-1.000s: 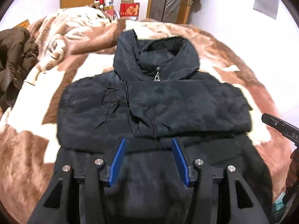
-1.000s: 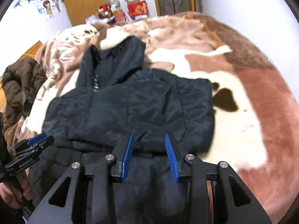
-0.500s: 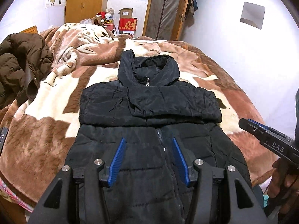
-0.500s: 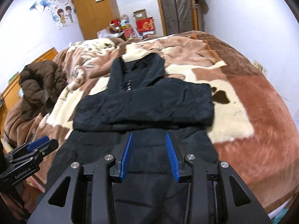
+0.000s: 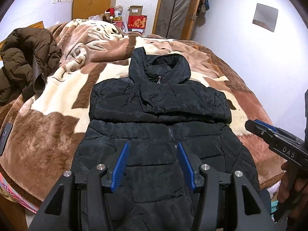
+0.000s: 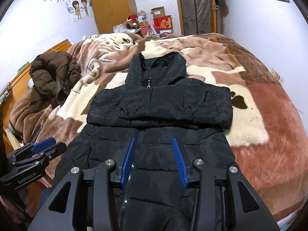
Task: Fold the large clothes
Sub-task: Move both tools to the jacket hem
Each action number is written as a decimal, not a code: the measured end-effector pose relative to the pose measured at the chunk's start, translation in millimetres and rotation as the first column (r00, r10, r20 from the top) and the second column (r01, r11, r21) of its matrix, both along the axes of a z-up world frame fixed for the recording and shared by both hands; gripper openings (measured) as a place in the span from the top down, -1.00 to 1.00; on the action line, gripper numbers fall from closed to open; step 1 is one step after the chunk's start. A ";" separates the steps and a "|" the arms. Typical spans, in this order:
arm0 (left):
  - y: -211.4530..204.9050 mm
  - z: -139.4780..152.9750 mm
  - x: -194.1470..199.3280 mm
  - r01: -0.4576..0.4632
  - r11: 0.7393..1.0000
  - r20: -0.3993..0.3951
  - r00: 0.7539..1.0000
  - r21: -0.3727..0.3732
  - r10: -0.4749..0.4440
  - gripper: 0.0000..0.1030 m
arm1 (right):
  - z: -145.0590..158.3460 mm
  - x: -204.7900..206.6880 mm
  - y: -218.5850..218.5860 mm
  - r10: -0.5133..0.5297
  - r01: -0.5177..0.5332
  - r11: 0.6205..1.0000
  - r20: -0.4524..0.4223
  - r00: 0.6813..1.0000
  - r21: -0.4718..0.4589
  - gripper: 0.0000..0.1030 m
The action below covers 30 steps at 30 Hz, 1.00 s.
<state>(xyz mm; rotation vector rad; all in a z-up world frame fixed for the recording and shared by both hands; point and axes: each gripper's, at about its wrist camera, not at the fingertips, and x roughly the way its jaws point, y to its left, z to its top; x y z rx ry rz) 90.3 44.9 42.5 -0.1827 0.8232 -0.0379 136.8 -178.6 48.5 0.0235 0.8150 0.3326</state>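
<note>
A black hooded puffer jacket lies front up on the bed, both sleeves folded across the chest, hood at the far end; it also shows in the right wrist view. My left gripper is open and empty, held above the jacket's lower body. My right gripper is open and empty, above the same lower part. The right gripper shows at the right edge of the left wrist view; the left gripper shows at the lower left of the right wrist view.
A brown and cream blanket covers the bed. A brown puffer coat lies heaped at the left. A dark phone lies near the left bed edge. Boxes, a wardrobe and a door stand beyond. A white wall is at the right.
Both grippers have pulled back and up from the jacket, so more of the bed and room shows. The jacket has not moved.
</note>
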 end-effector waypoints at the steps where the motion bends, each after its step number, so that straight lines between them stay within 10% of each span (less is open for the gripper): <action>1: 1.0 -0.4 3.5 -0.001 1.000 -0.001 1.000 0.002 0.001 -0.06 | -1.4 3.2 0.1 0.003 -0.003 1.000 -0.004 1.000 -0.002 0.20; 15: 18.9 -15.2 102.7 0.012 0.999 -0.036 0.999 0.042 -0.010 -0.18 | -25.3 103.1 -1.0 0.020 -0.022 0.999 -0.075 0.997 -0.024 0.17; 30: 41.8 -36.3 304.0 0.038 0.998 -0.069 0.997 0.044 -0.035 -0.32 | -40.4 293.1 12.0 0.035 -0.040 0.998 -0.102 0.994 -0.042 0.17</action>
